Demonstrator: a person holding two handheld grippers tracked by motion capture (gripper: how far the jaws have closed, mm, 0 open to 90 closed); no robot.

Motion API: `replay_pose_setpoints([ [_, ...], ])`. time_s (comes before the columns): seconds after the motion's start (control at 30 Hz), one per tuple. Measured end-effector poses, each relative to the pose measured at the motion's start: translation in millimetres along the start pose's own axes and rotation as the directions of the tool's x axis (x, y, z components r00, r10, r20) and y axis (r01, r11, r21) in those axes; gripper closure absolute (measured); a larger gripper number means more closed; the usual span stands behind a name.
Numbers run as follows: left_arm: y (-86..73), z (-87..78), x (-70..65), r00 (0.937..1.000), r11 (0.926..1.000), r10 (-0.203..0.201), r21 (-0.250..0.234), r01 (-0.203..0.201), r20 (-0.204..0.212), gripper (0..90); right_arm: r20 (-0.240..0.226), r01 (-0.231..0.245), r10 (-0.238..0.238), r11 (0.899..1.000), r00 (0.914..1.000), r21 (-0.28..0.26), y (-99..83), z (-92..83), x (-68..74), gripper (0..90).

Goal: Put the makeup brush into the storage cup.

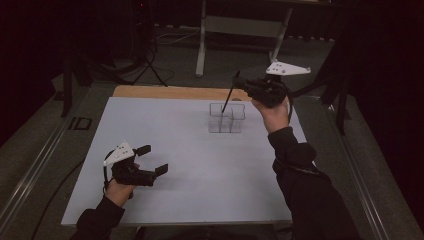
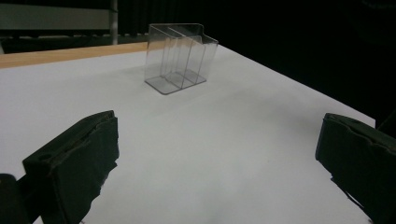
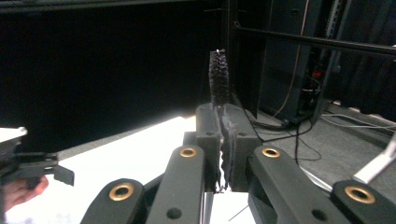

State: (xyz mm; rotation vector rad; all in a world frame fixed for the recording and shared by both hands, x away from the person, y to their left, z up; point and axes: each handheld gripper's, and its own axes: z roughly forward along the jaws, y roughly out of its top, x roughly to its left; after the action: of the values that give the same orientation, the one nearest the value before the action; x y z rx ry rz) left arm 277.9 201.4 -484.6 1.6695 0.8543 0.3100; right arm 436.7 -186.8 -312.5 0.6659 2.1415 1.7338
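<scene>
White table, brush clamped in right tongs

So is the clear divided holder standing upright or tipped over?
Upright: the clear holder stands on its flat base on the white table, its open compartments facing up.

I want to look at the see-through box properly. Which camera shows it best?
The left gripper view: the clear box stands close, with its dividers plain. The high view shows it small, under the thin black stick. In the right gripper view I cannot make it out.
</scene>
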Motion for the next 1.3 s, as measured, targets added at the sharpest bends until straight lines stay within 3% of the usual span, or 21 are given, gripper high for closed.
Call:
replay_pose_setpoints([
  [0.27, -0.1, 0.2, 0.1, 1.0000, 0.9999, -0.002, -0.017, 0.002, -0.001, 0.2, 0.055, 0.025, -0.027, 0.999, 0.9981, 0.043, 5.1, 18.9, -9.6, 86.3],
  [0.43, -0.7, -0.1, -0.1, 1.0000, 0.9996, -0.005, -0.028, 0.005, -0.001, 0.2, 0.060, 0.016, -0.019, 0.999, 0.9980, 0.045, 3.3, 24.6, -13.6, 86.3],
  [0.7, -1.1, 0.6, 0.5, 1.0000, 0.9995, -0.006, -0.031, 0.005, -0.004, 0.2, 0.088, -0.006, 0.000, 0.997, 0.9961, 0.071, -12.9, 45.8, -23.1, 86.3],
  [0.83, -1.3, -0.2, -1.3, 1.0000, 0.9995, 0.008, -0.030, -0.008, -0.006, 0.2, 0.102, -0.004, -0.004, 0.997, 0.9948, 0.079, -18.8, 51.1, -25.2, 86.3],
  [1.3, -1.9, -0.3, 0.0, 1.0000, 0.9997, -0.003, -0.024, 0.003, 0.006, 0.2, 0.146, -0.006, -0.012, 0.992, 0.9892, 0.125, -38.1, 71.1, -34.0, 86.2],
])
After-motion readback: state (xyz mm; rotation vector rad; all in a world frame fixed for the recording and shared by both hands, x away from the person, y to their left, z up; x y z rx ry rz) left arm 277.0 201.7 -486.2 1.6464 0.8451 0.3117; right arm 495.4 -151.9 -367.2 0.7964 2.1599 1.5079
